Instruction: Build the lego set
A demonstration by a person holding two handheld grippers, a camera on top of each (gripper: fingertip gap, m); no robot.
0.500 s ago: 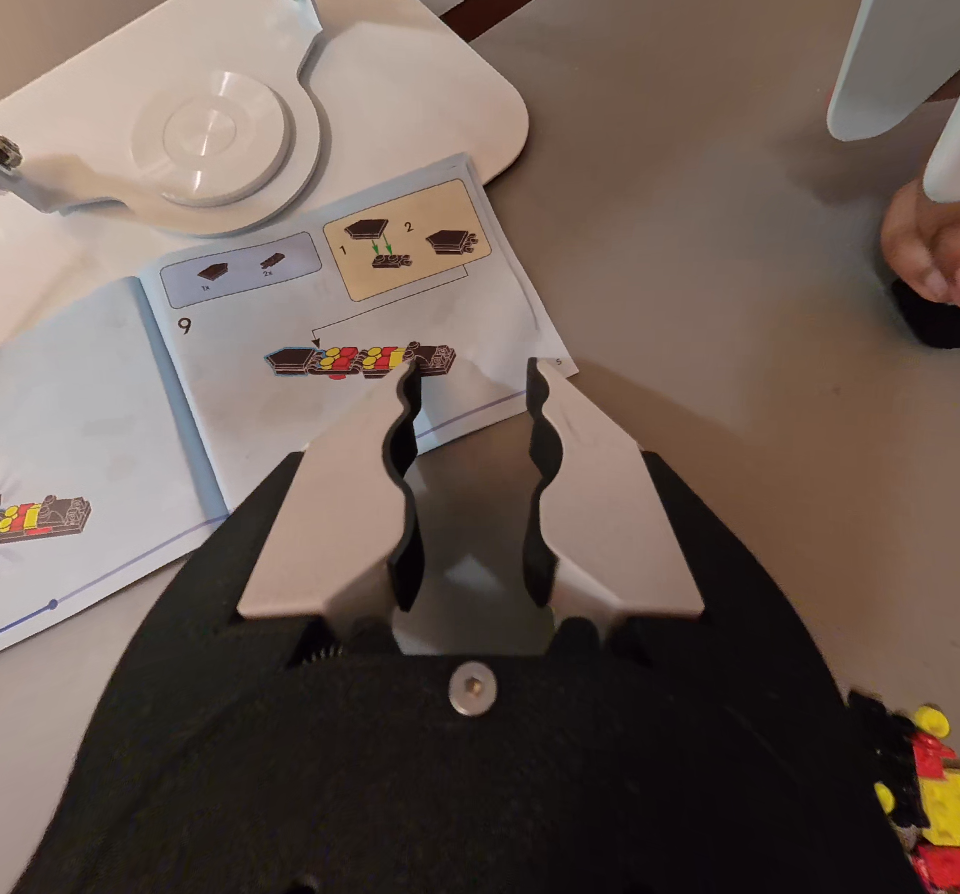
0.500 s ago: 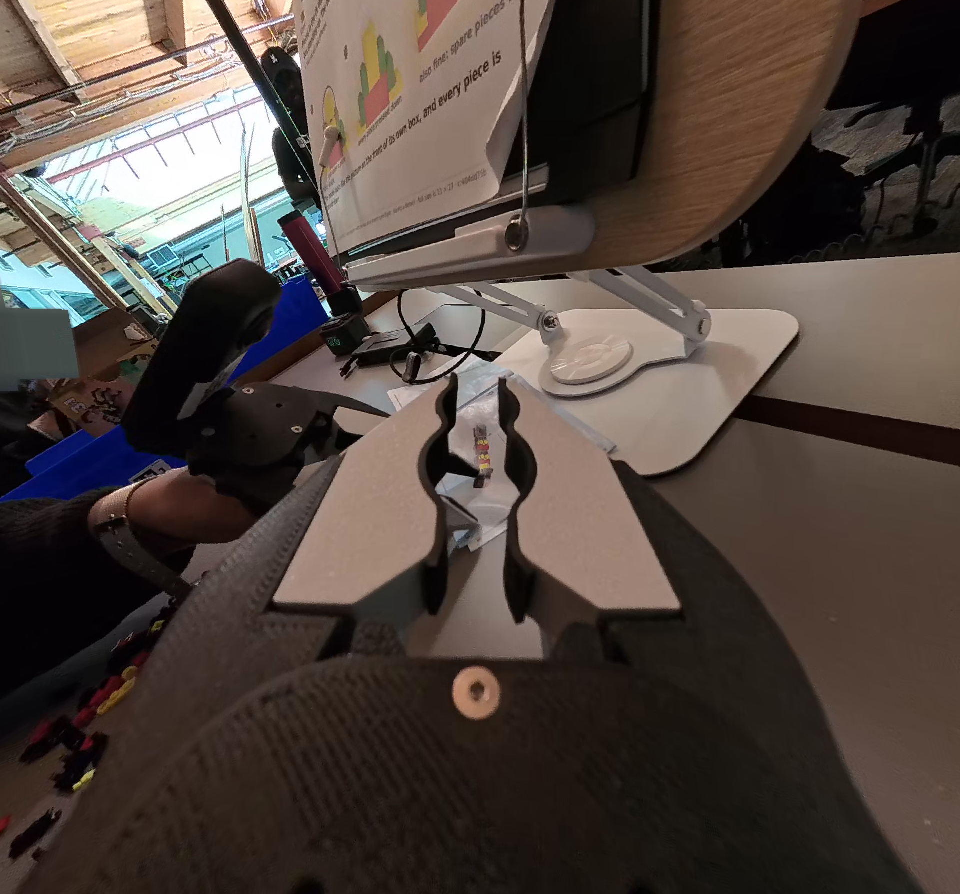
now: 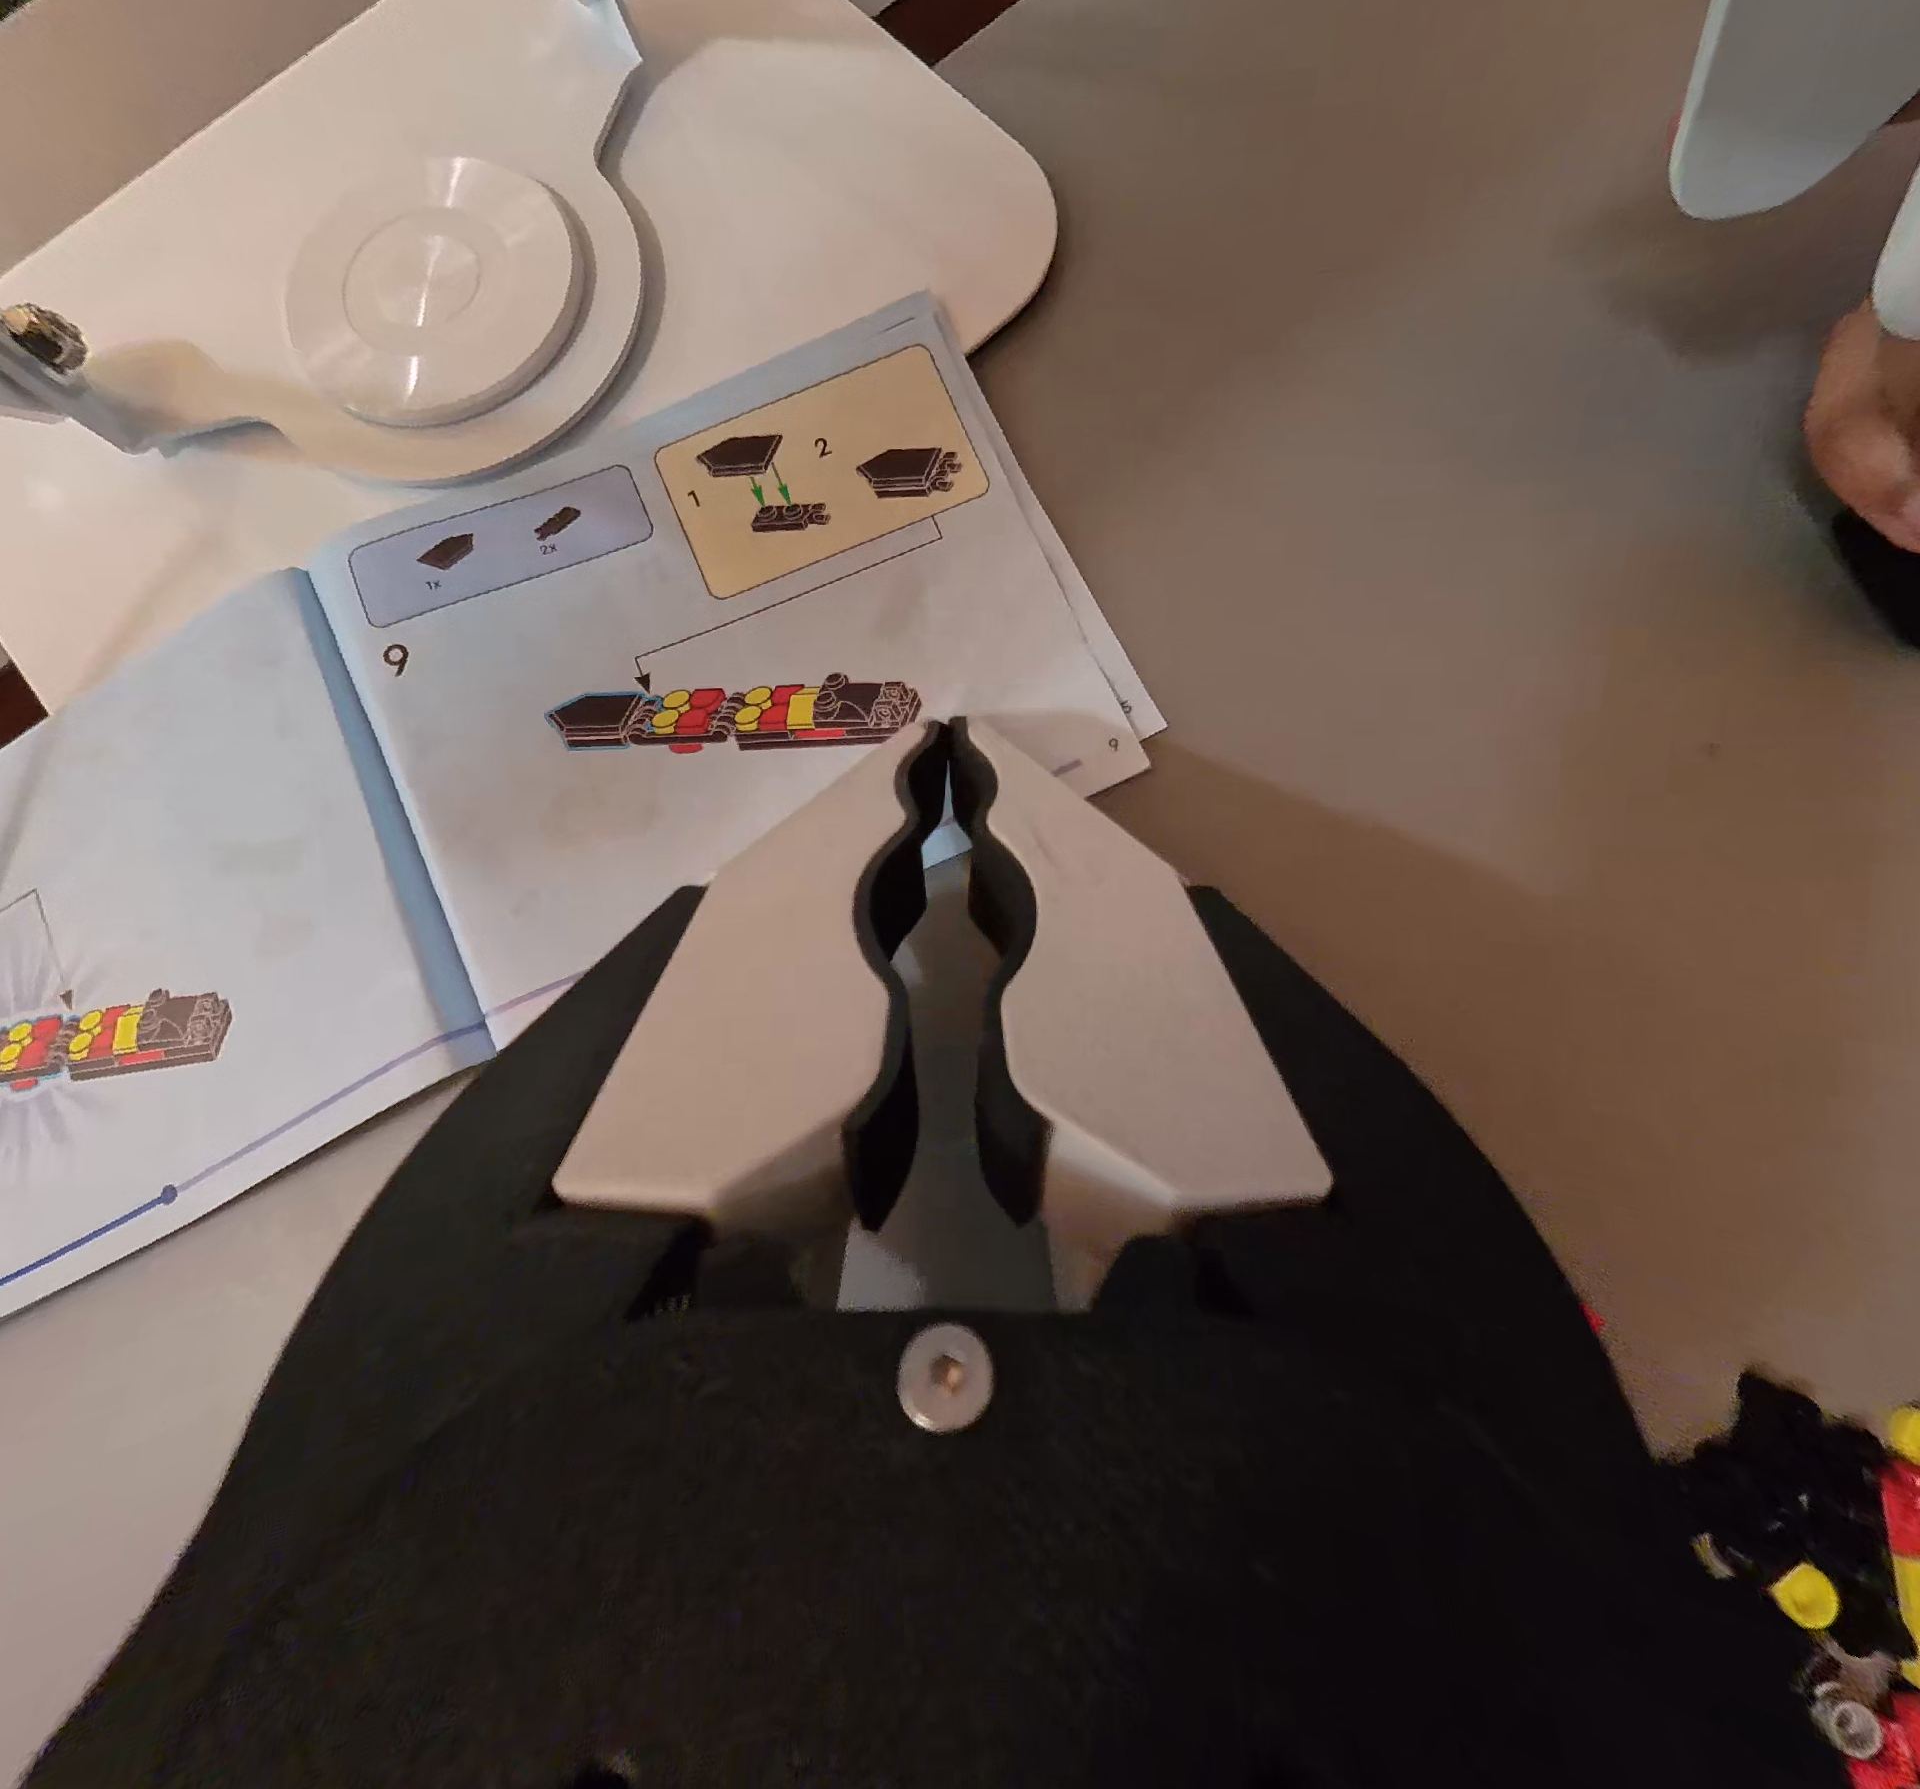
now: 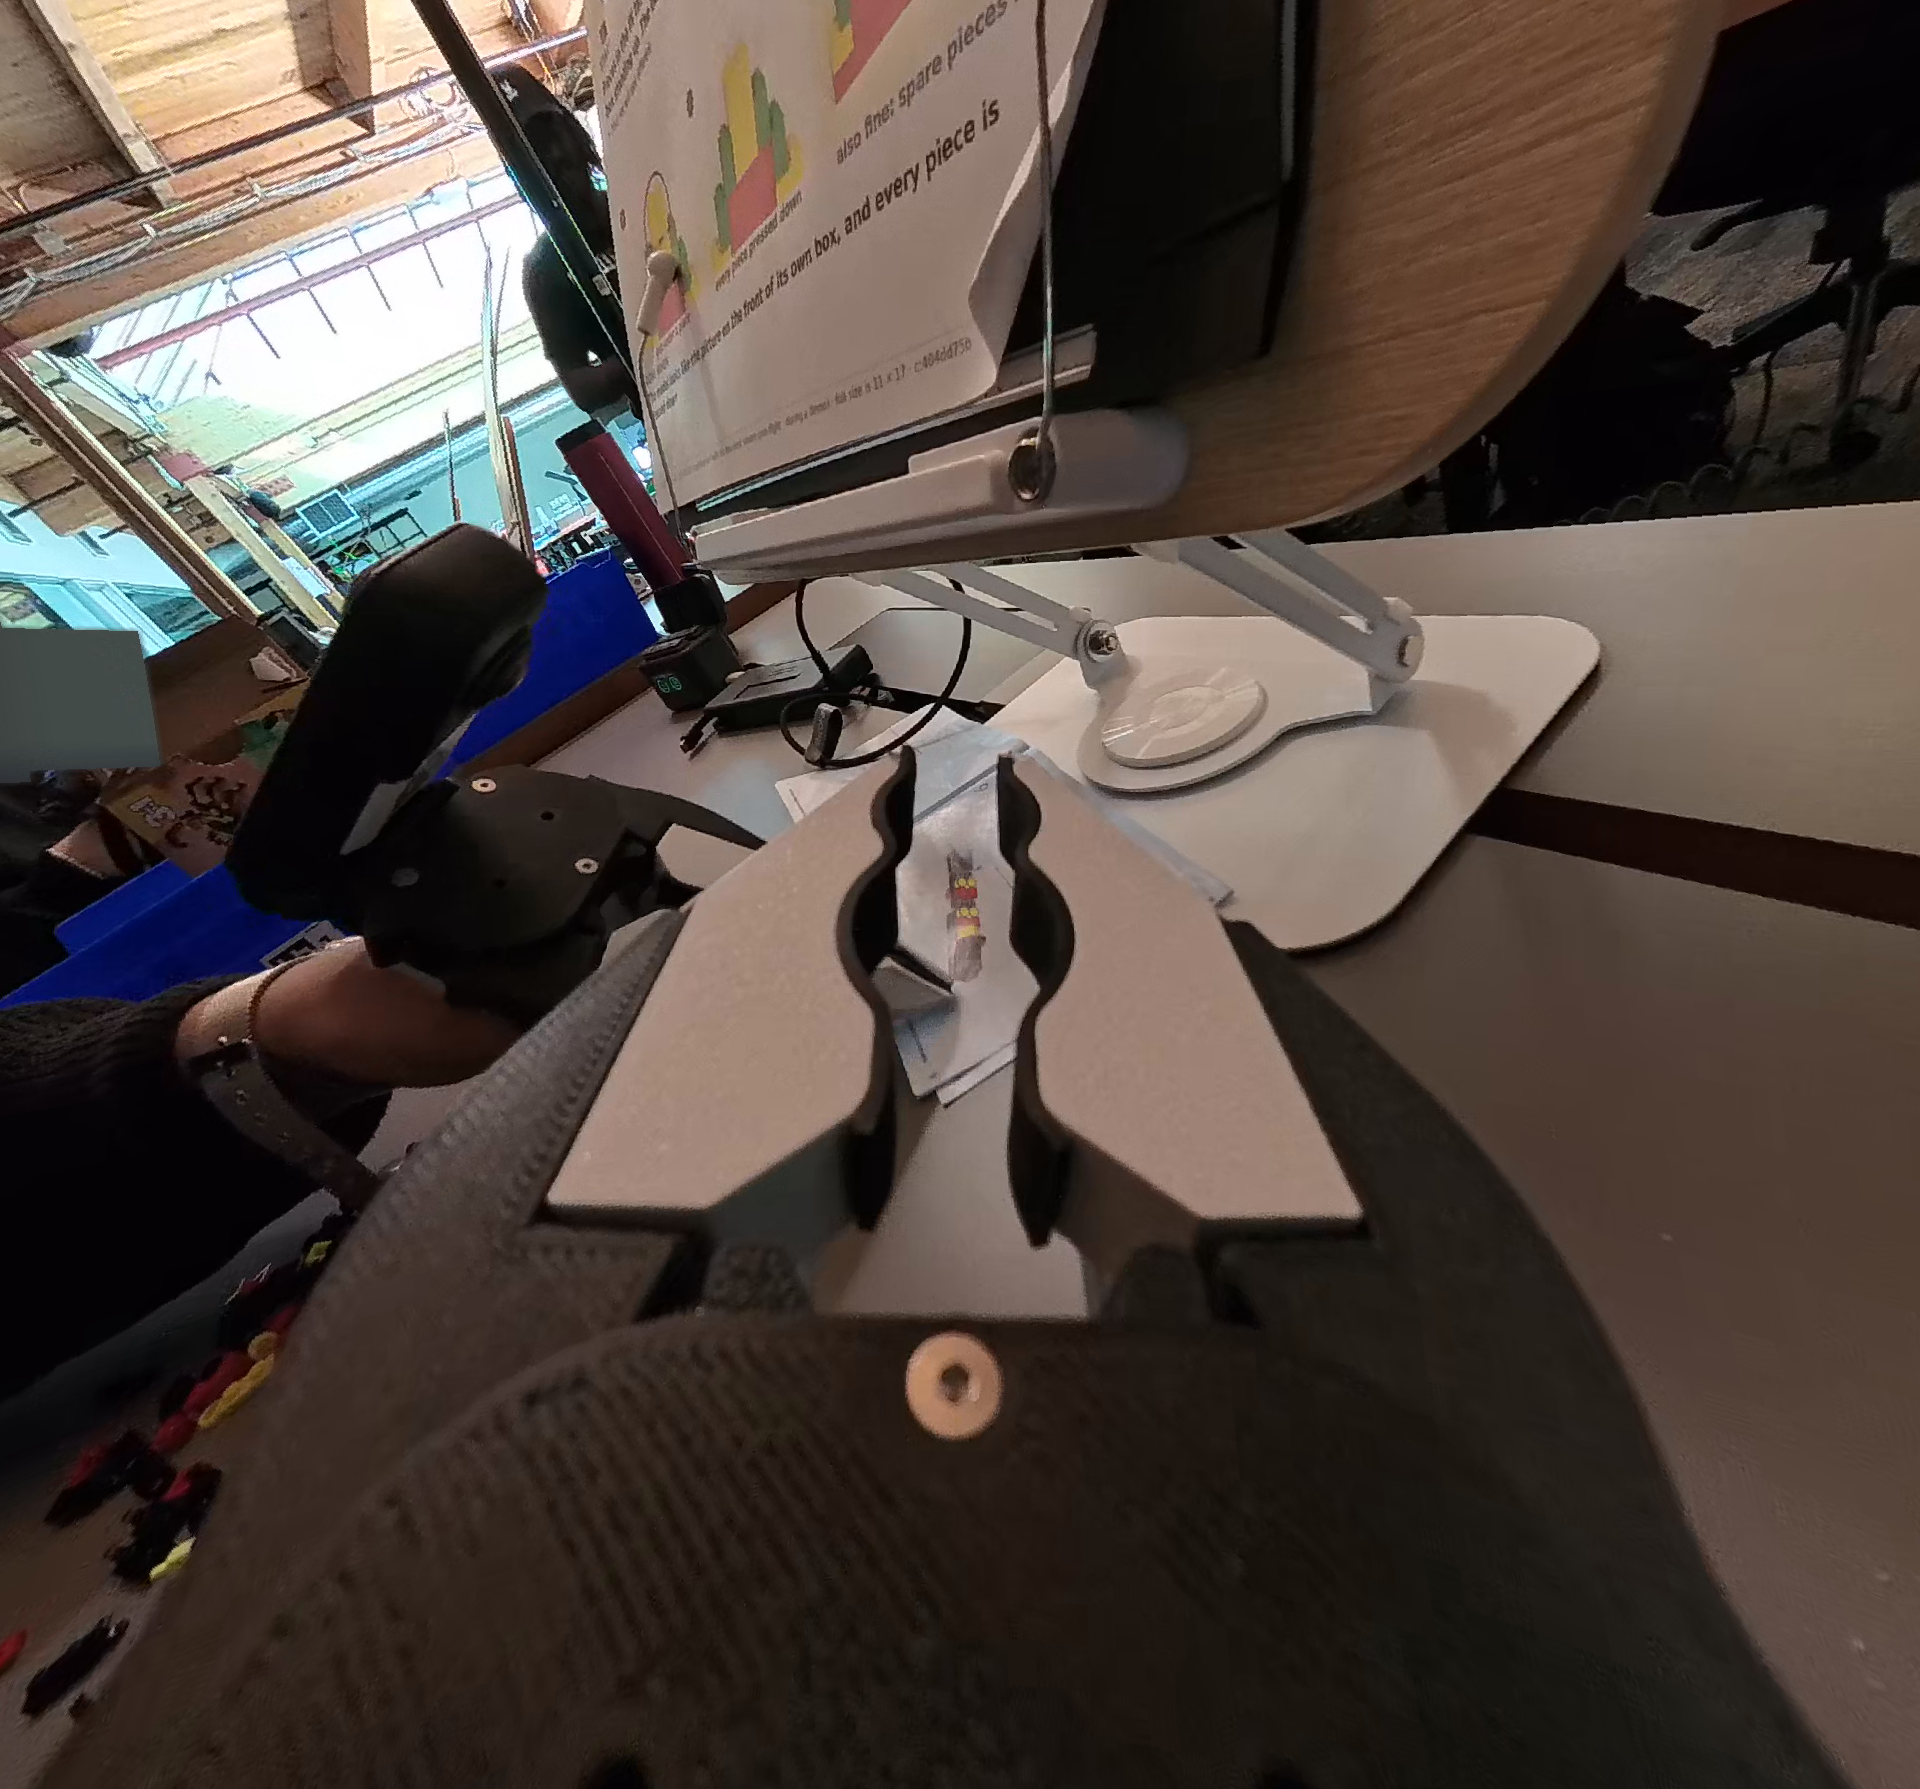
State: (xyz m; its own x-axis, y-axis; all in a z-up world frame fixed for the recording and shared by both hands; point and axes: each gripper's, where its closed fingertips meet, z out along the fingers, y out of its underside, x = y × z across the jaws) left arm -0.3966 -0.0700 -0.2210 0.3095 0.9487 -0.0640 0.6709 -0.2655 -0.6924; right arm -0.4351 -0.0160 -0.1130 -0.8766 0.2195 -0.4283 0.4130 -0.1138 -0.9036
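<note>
An open instruction booklet (image 3: 644, 804) lies on the grey table; it also shows in the right wrist view (image 4: 966, 908). My left gripper (image 3: 945, 729) is shut, its tips meeting at the lower right edge of the booklet's right page, which looks pinched and slightly raised there. My right gripper (image 4: 956, 768) is open and empty, held above the table and pointing at the booklet. A partly built black, red and yellow lego model (image 3: 1860, 1552) lies at the lower right of the left wrist view. Loose lego pieces (image 4: 156, 1490) lie at lower left in the right wrist view.
A white stand base (image 3: 831, 181) sits just behind the booklet and carries a wooden board with a printed sheet (image 4: 831, 129). The other gripper's white finger (image 3: 1787, 56) and a hand (image 3: 1860, 451) are at right. Cables and a blue bin (image 4: 582, 627) lie beyond. There is about 12 centimetres between the tips of the two grippers.
My left gripper has closed from open to shut at the booklet's page edge and moved slightly forward. The right gripper has barely moved.
</note>
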